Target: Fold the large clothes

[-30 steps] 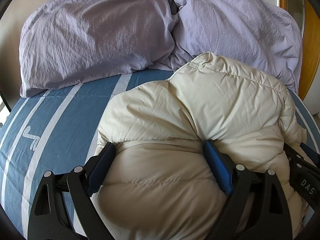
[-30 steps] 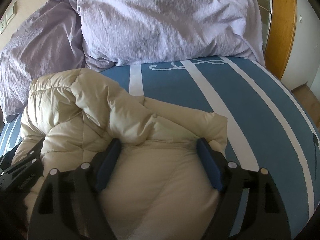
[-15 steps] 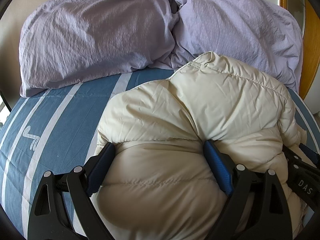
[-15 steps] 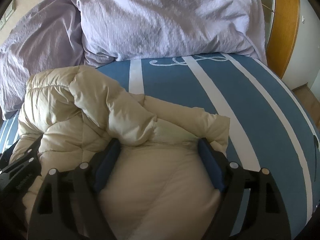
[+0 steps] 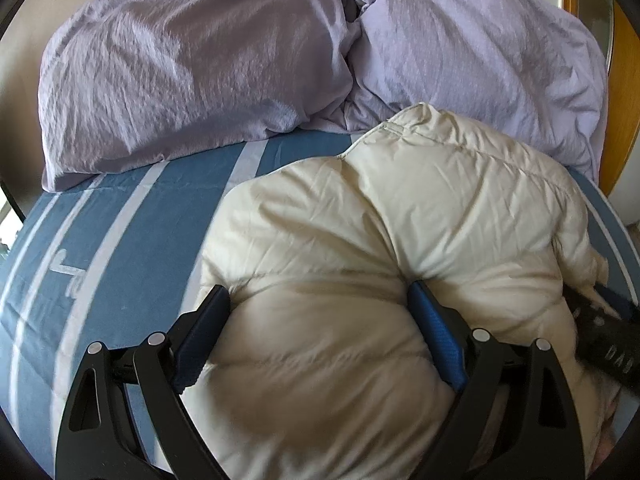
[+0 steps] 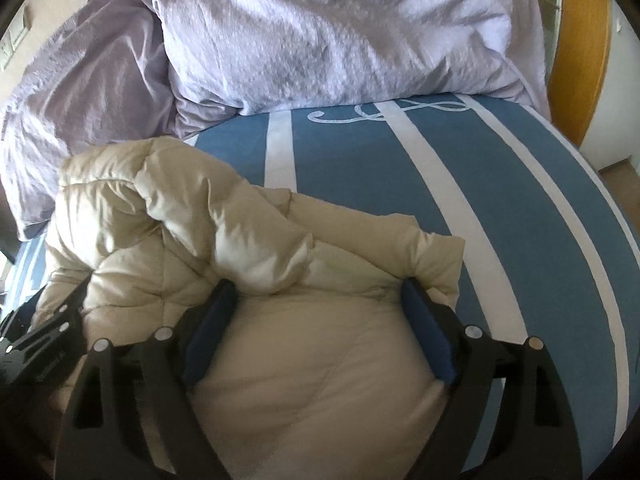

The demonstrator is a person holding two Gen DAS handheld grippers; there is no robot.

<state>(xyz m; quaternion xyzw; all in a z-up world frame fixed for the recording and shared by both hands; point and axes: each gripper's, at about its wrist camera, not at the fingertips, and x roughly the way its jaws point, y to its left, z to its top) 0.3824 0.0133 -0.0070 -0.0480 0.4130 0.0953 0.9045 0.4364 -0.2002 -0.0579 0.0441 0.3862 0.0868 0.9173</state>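
A cream puffer jacket (image 5: 400,220) lies bunched on the blue striped bedsheet (image 5: 132,232). It also shows in the right wrist view (image 6: 200,232). My left gripper (image 5: 320,300) has its jaws spread wide, with a thick bulge of the jacket between the blue pads (image 5: 436,332). My right gripper (image 6: 316,292) stands the same way on the jacket's right part, pads (image 6: 424,328) wide apart around padded cloth. Each gripper shows at the edge of the other's view.
Two lilac pillows (image 5: 192,64) (image 6: 340,28) lean at the head of the bed behind the jacket. A wooden frame (image 6: 580,48) stands at the right. The blue striped sheet (image 6: 500,200) stretches right of the jacket.
Both grippers have moved slightly forward, pushing the jacket toward the pillows. The jaw openings have not changed.
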